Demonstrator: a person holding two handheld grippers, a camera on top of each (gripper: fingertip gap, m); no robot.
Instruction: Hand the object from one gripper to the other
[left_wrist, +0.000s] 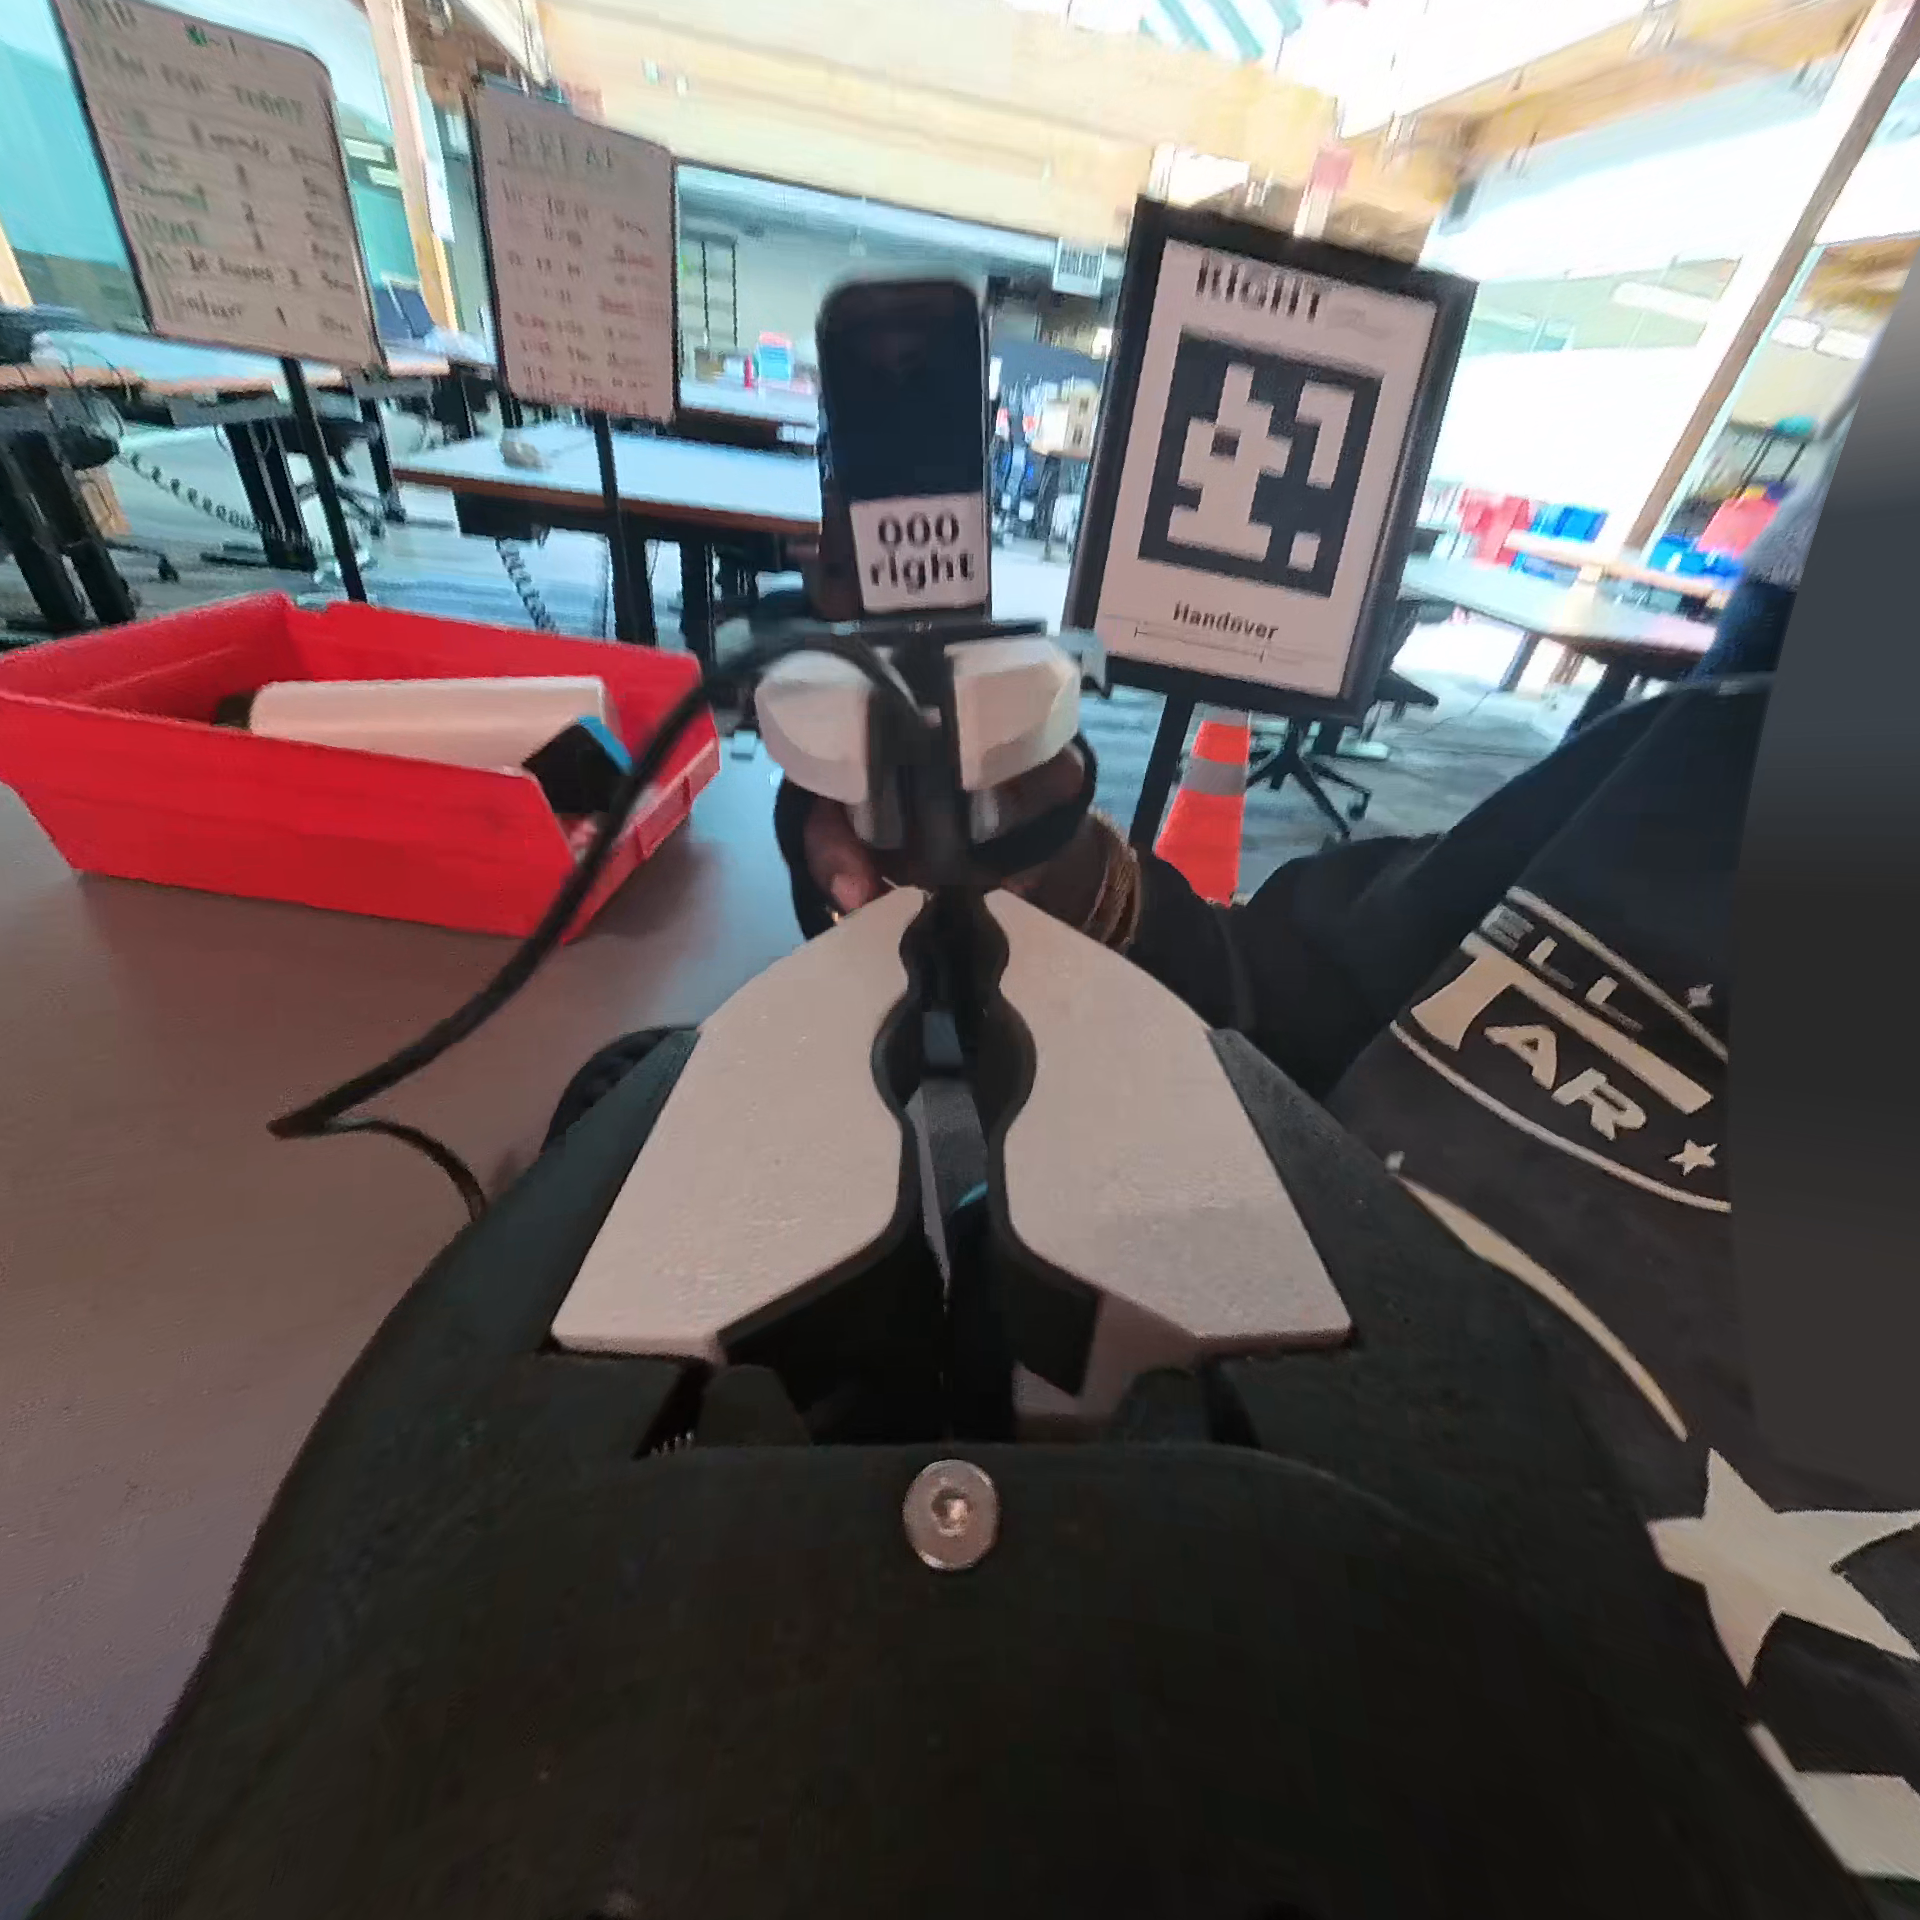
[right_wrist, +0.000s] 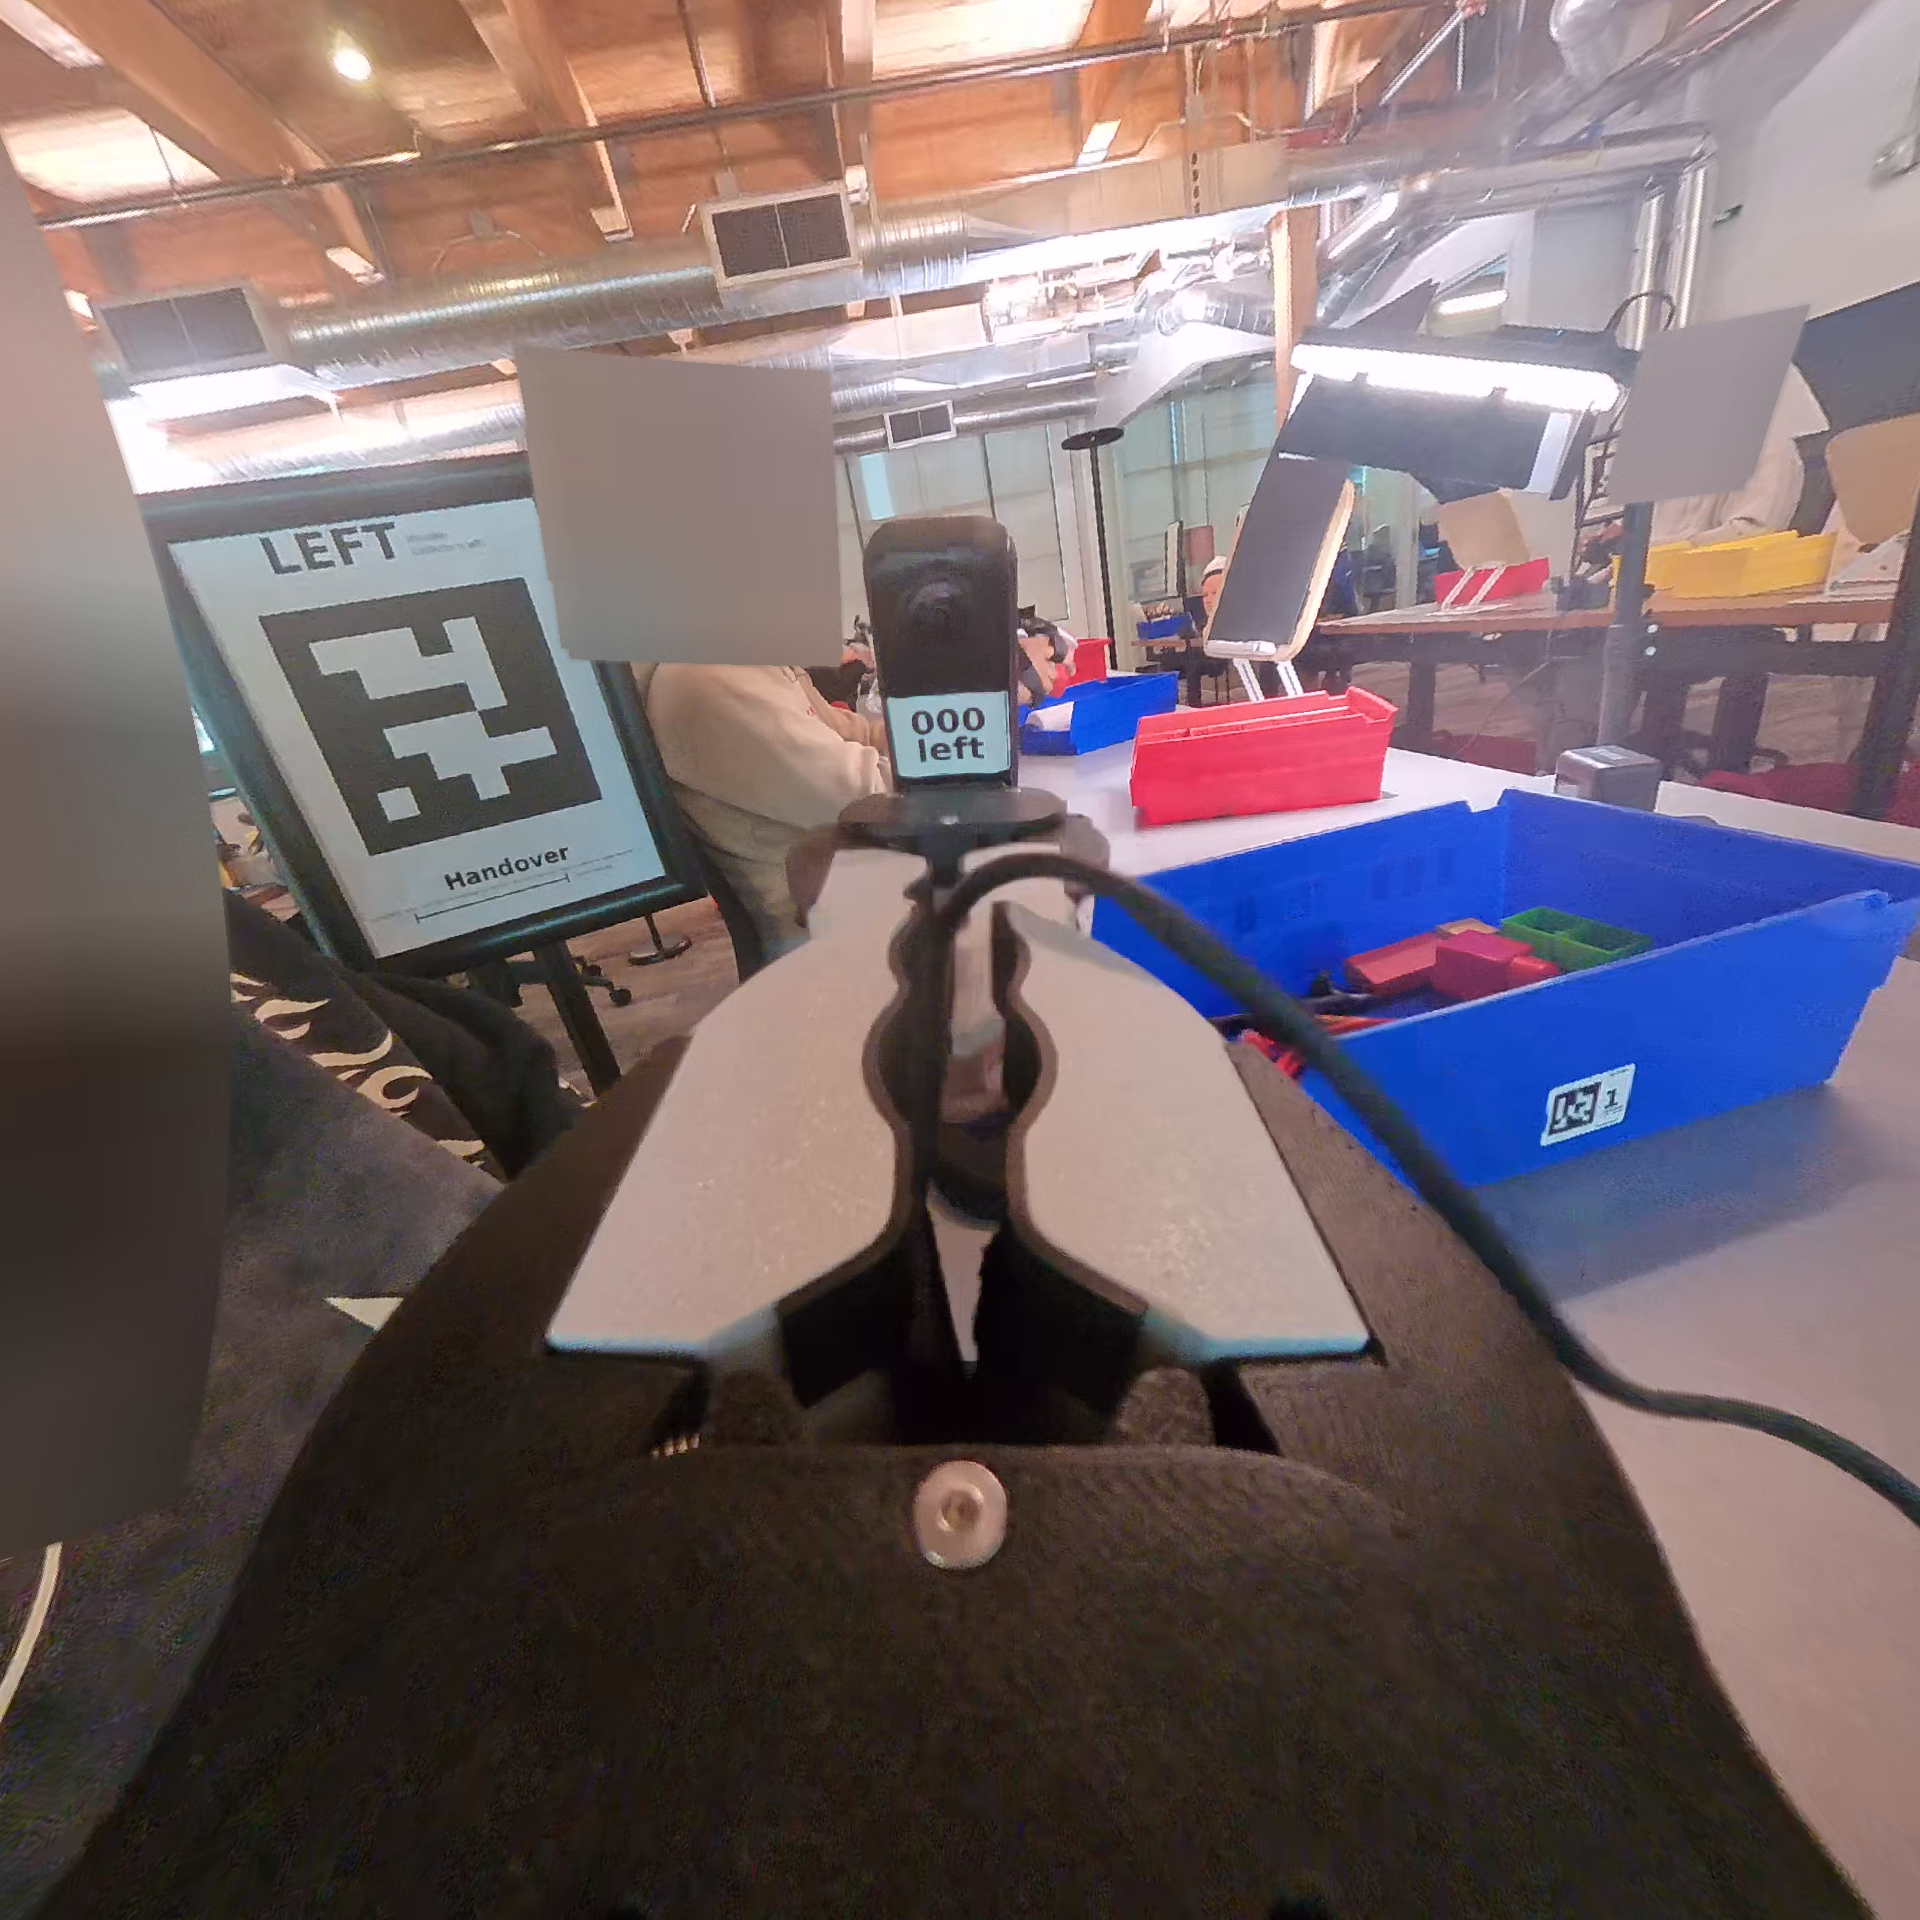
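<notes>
A black cable (left_wrist: 582, 873) is the object. In the left wrist view my left gripper (left_wrist: 951, 914) has its white fingers nearly together with a thin black piece of the cable between them. My right gripper (left_wrist: 920, 790) faces it tip to tip, also closed on the cable, which drapes from there down to the brown table (left_wrist: 208, 1299). In the right wrist view my right gripper (right_wrist: 951, 914) is shut at the cable (right_wrist: 1299, 1029), which trails right onto the table (right_wrist: 1766, 1507). The left gripper (right_wrist: 951, 847) sits just beyond the tips.
A red bin (left_wrist: 312, 831) holding a white box stands on the table to the left. A blue bin (right_wrist: 1662, 1039) with coloured blocks stands to the right, a red bin (right_wrist: 1257, 769) behind it. Marker signs (left_wrist: 1257, 468) (right_wrist: 416, 727) stand behind. A person's dark sleeve (left_wrist: 1558, 1039) is close. My two grippers' fingertips are within a few centimetres of each other.
</notes>
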